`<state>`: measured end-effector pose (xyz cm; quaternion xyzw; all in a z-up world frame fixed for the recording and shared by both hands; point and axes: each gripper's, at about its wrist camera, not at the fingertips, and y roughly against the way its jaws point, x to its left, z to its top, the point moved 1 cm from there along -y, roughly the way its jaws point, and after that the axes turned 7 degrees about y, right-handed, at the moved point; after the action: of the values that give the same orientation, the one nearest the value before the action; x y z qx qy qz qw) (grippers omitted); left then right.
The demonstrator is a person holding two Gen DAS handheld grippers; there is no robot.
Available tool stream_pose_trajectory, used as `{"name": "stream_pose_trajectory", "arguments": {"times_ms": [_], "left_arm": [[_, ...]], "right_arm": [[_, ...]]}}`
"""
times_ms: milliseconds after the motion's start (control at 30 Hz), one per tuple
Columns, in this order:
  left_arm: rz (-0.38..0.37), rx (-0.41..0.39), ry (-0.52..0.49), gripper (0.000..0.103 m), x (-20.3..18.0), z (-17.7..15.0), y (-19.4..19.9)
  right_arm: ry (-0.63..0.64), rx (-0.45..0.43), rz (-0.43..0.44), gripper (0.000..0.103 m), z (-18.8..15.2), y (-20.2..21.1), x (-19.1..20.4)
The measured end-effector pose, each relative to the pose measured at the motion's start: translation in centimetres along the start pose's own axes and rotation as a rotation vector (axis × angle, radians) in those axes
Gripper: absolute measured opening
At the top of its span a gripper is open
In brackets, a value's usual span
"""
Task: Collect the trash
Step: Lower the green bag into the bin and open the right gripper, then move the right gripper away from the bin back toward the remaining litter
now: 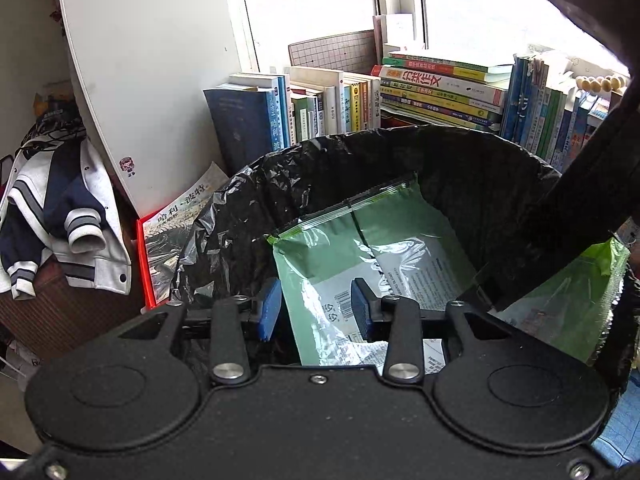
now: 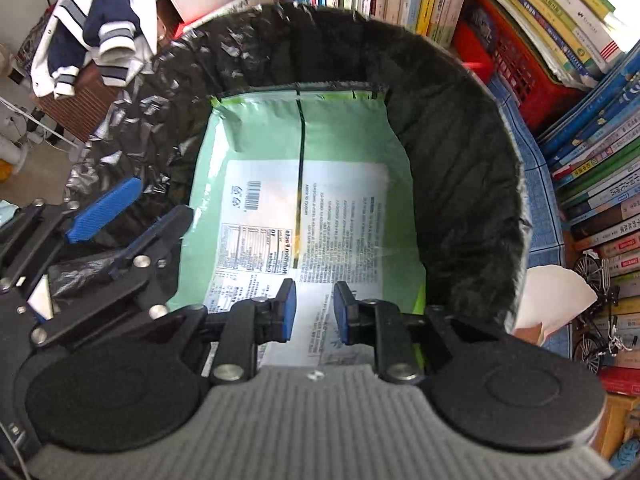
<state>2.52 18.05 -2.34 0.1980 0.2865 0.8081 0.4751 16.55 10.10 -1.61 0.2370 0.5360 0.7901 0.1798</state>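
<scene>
Right wrist view: right gripper (image 2: 314, 312) parted, gripping nothing, over green snack bag (image 2: 304, 152) inside black-lined bin (image 2: 460, 152). Left gripper (image 1: 314, 306) open too, empty; bag's bottom end hidden.

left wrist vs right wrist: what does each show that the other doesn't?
Left wrist only: a window, a white board leaning by it, and a second green wrapper at the bin's right edge.
Right wrist only: a red crate, a model bicycle, and the nutrition panel on the green bag.
Both: black bin liner, that bag inside it, books, a jacket, both hand-held grippers open.
</scene>
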Motion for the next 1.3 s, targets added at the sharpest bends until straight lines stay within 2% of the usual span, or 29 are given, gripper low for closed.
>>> {"name": "stream_pose_trajectory", "arguments": {"times_ms": [233,467,700,767,833,900,1033,1133,1300], "left_arm": [[-0.042,-0.027,-0.014,0.043,-0.8,0.3,1.4],[-0.103,-0.068,-0.028,0.049,-1.6,0.9,3.8],[-0.212,-0.089,-0.077,0.057,-2.2,1.3,6.7],[-0.269,-0.076,-0.116,0.063,-2.6,1.2,7.3],[-0.309,-0.078,-0.141,0.063,-3.0,0.9,7.8],[-0.305,-0.075,-0.171,0.063,-3.4,0.6,7.9],[-0.222,-0.053,-0.203,0.063,-3.5,0.1,6.7],[-0.194,-0.018,-0.205,0.063,-3.3,-0.2,5.5],[-0.248,0.009,-0.191,0.061,-2.9,-0.4,4.9]], "right_arm": [[0.050,-0.111,-0.035,0.050,-1.5,5.0,0.4],[0.023,-0.215,-0.067,0.058,-4.4,9.9,-0.4],[-0.039,-0.281,-0.109,0.061,-7.7,13.4,-1.9],[-0.051,-0.289,-0.131,0.061,-8.6,14.1,-2.1],[-0.060,-0.292,-0.152,0.062,-9.6,14.7,-2.4],[-0.073,-0.289,-0.169,0.063,-10.7,15.1,-2.7],[-0.105,-0.267,-0.179,0.064,-12.8,15.2,-3.4],[-0.136,-0.264,-0.181,0.066,-14.0,14.9,-4.2],[-0.187,-0.270,-0.171,0.066,-14.9,14.2,-5.4]]}}
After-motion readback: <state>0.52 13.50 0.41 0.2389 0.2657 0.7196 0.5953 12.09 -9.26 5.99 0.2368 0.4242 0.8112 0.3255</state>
